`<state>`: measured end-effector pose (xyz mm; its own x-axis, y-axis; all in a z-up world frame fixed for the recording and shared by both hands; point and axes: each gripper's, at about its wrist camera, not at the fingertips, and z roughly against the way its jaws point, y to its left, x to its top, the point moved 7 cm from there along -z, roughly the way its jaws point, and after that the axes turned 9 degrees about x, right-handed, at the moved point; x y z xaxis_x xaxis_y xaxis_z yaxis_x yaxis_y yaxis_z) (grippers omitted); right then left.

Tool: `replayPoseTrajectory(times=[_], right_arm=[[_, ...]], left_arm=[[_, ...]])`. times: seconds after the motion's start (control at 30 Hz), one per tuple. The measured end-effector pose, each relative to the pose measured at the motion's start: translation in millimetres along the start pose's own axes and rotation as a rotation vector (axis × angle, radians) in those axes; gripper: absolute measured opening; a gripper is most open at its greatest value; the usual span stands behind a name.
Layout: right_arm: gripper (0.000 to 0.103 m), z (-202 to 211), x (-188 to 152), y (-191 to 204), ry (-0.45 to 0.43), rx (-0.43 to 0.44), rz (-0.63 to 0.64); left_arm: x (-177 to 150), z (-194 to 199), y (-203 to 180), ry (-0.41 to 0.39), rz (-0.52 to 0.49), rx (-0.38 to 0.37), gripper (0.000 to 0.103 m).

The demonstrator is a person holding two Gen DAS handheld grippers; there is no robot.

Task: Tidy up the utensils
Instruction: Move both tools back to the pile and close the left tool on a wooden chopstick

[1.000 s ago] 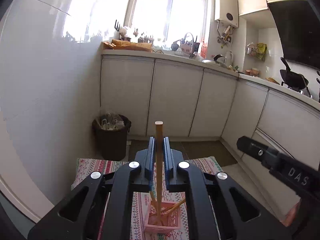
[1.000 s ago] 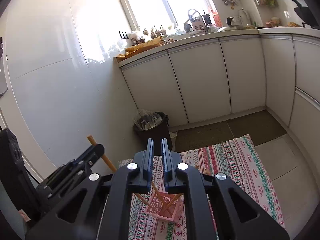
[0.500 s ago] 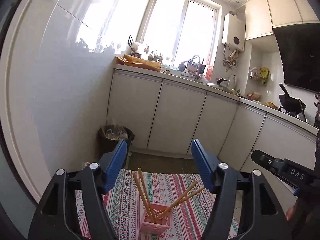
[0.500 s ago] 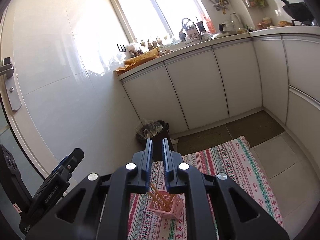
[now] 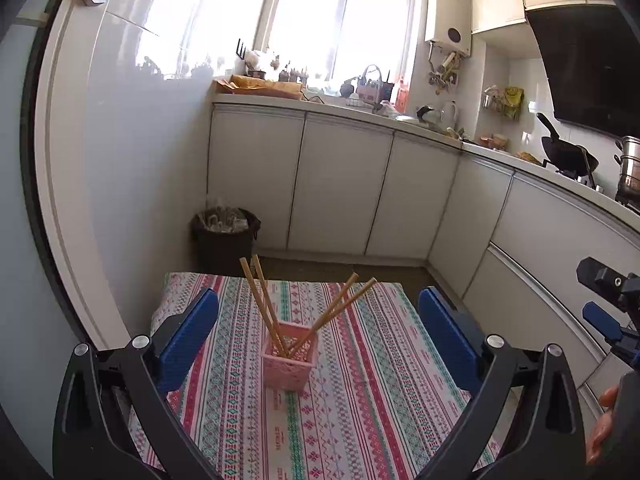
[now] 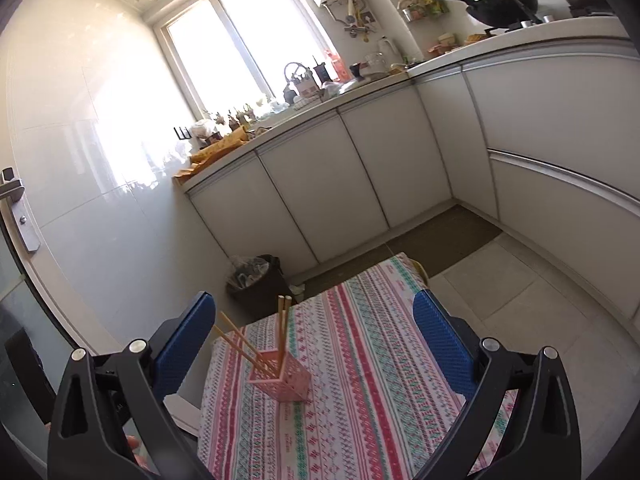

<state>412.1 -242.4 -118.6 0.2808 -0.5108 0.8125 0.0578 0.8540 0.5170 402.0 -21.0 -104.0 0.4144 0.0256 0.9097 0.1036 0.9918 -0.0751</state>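
**Gripper and utensil positions relative to the pink basket**

Basket (image 5: 289, 364), pink and perforated, stands upright on the patterned tablecloth (image 5: 360, 400) and serves as the reference landmark. Four wooden chopsticks (image 5: 264, 304) stand inside it: two lean toward the basket's left side, two lean toward its right in the left wrist view. All four lower ends sit within the basket; the upper ends project above its rim.

Left gripper (image 5: 318, 328): jaws are opening and stand wide apart. The blue pads (image 5: 188, 336) flank the basket on either side in the view, well clear of it. Nothing lies between the pads at their own depth; no chopstick is gripped.

Right gripper (image 6: 310, 332): jaws are likewise opening and spread wide, holding nothing. In the right wrist view the basket (image 6: 282, 380) appears between the two fingers, nearer the left one, and beyond the fingertips. No contact with basket or chopsticks (image 6: 240, 340) is visible.

A dark waste bin (image 5: 224, 236) stands on the floor beyond the basket, against the white cabinets (image 5: 340, 184).
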Motion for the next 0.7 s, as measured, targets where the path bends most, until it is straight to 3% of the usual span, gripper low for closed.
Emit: replayPoseTrajectory(times=[0.47,0.7], right_arm=[[0.096,94,-79,-86,0.131,-0.193,-0.111],[0.096,124,-127,-134,0.231,-0.264,-0.278]], left_arm=[[-60,15,-36,0.132,-0.092,-0.016,0.096],[-89,10,-54,0.223,-0.193,-0.033,0.096]])
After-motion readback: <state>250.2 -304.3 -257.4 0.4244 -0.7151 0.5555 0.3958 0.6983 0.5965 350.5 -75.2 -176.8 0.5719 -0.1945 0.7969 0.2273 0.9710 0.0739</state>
